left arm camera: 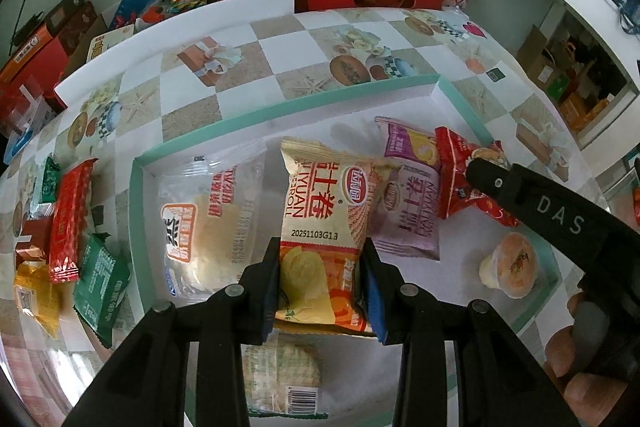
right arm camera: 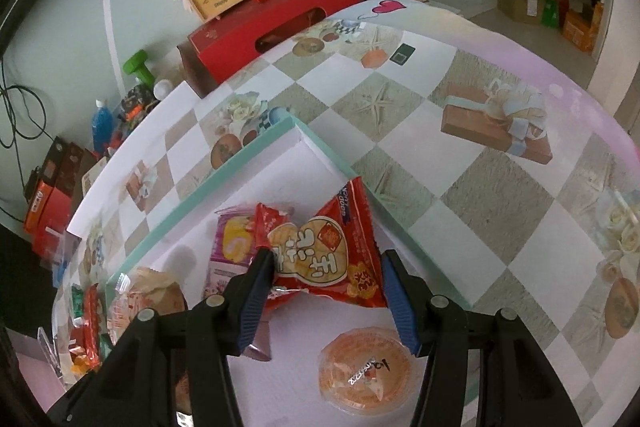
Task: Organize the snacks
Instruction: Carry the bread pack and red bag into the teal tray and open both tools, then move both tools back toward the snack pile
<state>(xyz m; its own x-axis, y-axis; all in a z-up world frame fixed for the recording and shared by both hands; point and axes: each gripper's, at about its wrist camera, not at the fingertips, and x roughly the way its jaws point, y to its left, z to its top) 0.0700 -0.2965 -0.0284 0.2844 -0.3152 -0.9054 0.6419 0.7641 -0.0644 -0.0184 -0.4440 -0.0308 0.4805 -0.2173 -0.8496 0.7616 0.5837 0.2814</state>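
Left wrist view: the left claw is clamped on a yellow roll pack, low in the middle, over the white tray. Right wrist view: the right claw squeezes a red snack bag in the same tray, lower middle.

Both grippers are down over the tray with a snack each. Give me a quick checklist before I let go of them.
1. Left gripper shut on the yellow roll packet: ok.
2. Right gripper shut on the red snack packet: ok.
3. Both packets over the white tray, inside its green rim: ok.
4. Packets resting on the tray floor: cannot tell.
5. Orange jelly cup clear of the right gripper: ok, it sits just below the fingers.
6. Loose packets left on the tablecloth, such as the green packet: not ok.
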